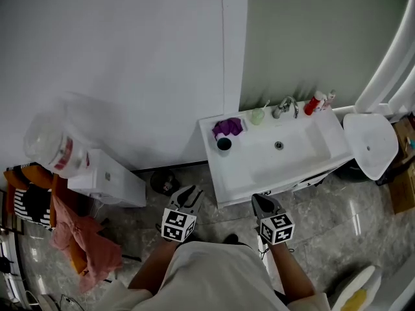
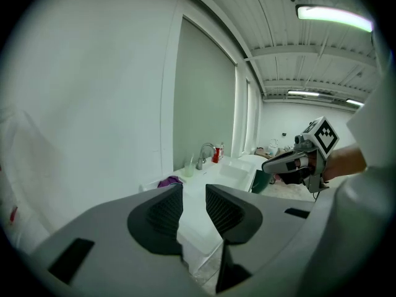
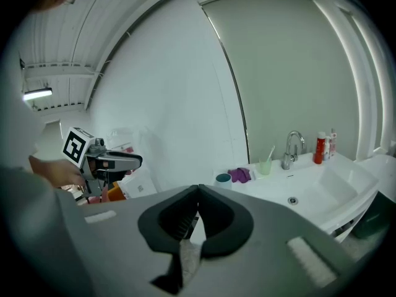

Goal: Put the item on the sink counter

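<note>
The white sink counter [image 1: 228, 173] stands against the wall ahead of me. On it lie a purple cloth [image 1: 227, 127], a dark cup [image 1: 224, 144], a green cup [image 1: 258, 116] with a toothbrush, a faucet [image 1: 285, 107] and a red bottle [image 1: 313, 103]. My left gripper [image 1: 189, 195] hovers over the floor just left of the counter's near corner, its jaws a little apart with nothing between them [image 2: 193, 206]. My right gripper [image 1: 262, 203] is held at the counter's front edge, its jaws touching at the tips and empty [image 3: 198, 210]. I cannot tell which thing is the item.
A white box-like cabinet [image 1: 107, 180] and a clear plastic bag [image 1: 55, 144] sit at the left, with orange cloth [image 1: 78, 235] on the floor. A dark round object [image 1: 163, 181] lies by the counter's left side. A white toilet seat [image 1: 369, 144] is right of the sink.
</note>
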Available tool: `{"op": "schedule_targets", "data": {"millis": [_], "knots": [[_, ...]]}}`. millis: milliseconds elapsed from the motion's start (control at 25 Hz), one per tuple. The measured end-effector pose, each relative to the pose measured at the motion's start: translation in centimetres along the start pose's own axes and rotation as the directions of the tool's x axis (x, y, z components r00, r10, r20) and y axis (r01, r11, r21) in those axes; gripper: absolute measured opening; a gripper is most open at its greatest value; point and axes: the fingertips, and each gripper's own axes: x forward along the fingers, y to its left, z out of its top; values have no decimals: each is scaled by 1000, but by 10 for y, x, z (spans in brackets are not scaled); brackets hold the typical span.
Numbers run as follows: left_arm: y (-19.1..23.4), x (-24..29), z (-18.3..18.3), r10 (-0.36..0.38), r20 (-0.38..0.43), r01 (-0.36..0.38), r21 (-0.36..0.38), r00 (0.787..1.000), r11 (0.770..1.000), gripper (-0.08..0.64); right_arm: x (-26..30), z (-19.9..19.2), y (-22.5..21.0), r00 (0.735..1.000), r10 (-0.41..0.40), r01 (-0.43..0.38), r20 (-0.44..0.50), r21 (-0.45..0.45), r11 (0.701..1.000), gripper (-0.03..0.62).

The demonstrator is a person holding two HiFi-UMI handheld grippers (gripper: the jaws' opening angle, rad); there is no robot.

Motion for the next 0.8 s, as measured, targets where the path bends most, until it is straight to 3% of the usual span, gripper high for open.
{"op": "schedule_targets", "data": {"millis": [520, 800], "knots": [[43, -28, 11, -82, 30, 82, -5, 996, 997, 12, 14, 47, 50, 995, -66, 69, 79, -34, 997, 11], [48, -42, 12, -124, 38, 124, 0, 992, 992, 8, 6, 54, 64, 987, -104, 107, 125, -25, 994, 11]]}}
